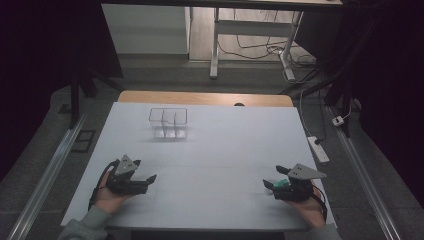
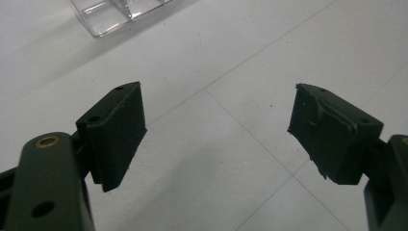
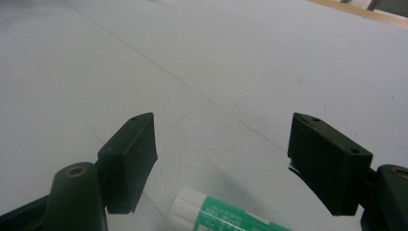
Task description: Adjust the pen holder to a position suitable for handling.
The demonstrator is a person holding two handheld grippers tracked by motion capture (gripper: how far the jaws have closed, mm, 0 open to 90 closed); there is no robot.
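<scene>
Green-and-white glue stick (image 3: 216,216) (white cap), black right claw (image 3: 221,163), clear divided box (image 1: 168,122), white table (image 1: 220,150)

Both grippers are black. The left gripper (image 1: 145,181), lower left in the high view, and the right gripper (image 1: 272,177), lower right, each carry a grey three-cornered plate and a trailing black cable. Jaws are blocky with small screw holes; brass rivets mark their arms. Grey-green sleeves sit at the bottom edge.

Left gripper (image 1: 150,178) and right gripper (image 1: 272,176): jaws wide apart, empty
</scene>
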